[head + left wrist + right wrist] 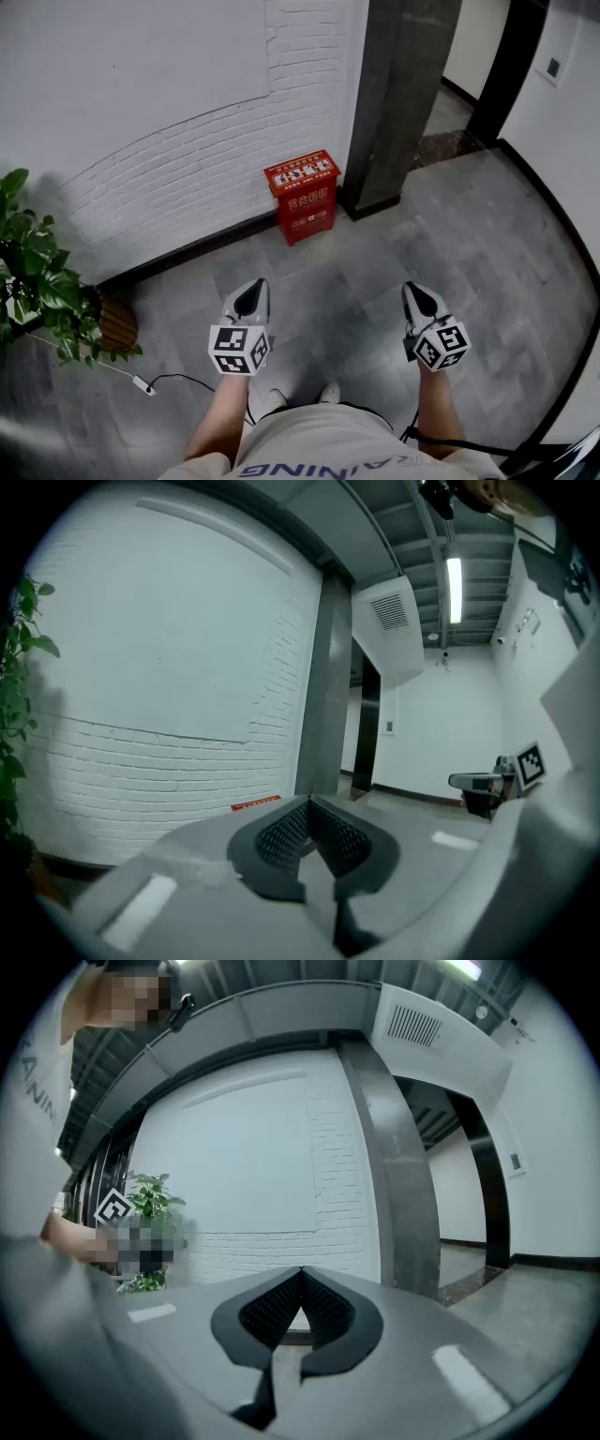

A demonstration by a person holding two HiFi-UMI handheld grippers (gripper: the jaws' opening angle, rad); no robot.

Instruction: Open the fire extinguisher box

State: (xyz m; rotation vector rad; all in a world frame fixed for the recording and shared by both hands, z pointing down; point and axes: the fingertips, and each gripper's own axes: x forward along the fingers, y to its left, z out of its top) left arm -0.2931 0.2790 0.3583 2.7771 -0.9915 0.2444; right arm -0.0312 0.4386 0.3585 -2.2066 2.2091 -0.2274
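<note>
Grey left claw (pixel 257 284) and right claw (pixel 412 287), both closed empty, point toward fire extinguisher box (pixel 304 195).

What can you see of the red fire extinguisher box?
The fire extinguisher box is a red cabinet, metal-looking, with a printed panel on its top and light lettering on the front. Its lid looks closed. It stands on the grey floor against the white brick wall, left of the dark pillar. Nothing else touches it.
</note>
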